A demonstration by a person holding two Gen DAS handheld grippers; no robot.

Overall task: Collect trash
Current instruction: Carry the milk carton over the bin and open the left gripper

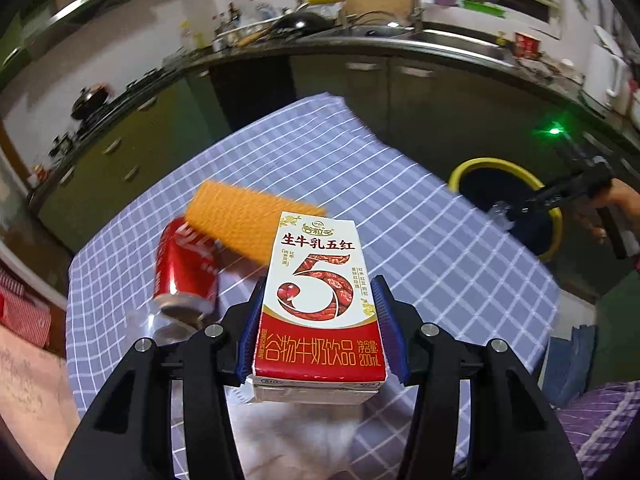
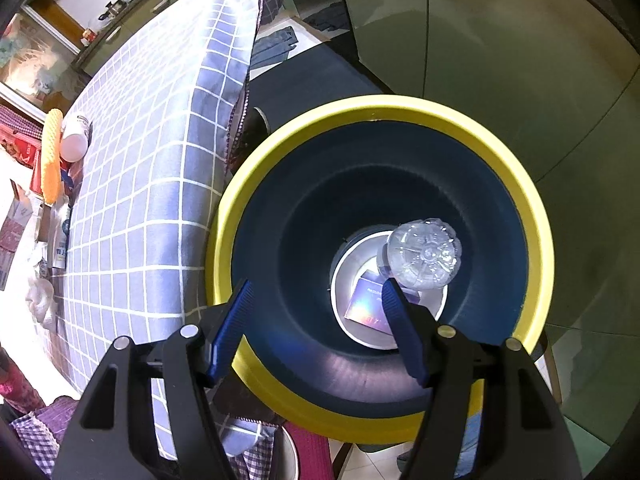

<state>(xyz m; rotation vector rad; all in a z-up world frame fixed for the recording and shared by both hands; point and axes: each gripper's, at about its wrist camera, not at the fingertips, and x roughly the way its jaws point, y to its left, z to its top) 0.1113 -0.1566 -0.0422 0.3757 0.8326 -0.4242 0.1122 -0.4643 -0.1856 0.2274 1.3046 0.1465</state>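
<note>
Left tool (image 1: 318, 316) grips a carton (image 1: 320, 304) by its sides, lifted above the checked desk (image 1: 420, 240) at frame centre. Behind it, left of centre, a red can (image 1: 186, 268) lies on its side w/ an orange pad (image 1: 244, 220) across it. Right tool (image 2: 316, 300) hangs over the yellow-rimmed bin (image 2: 536, 216) at frame centre, jaws wide, nothing pressed btwn them. Inside the bin: a clear bottle (image 2: 420, 254) standing on end, a shiny box (image 2: 366, 306) on the pale bottom. In left view the bin (image 1: 480, 164) sits at right, off the desk edge.
</note>
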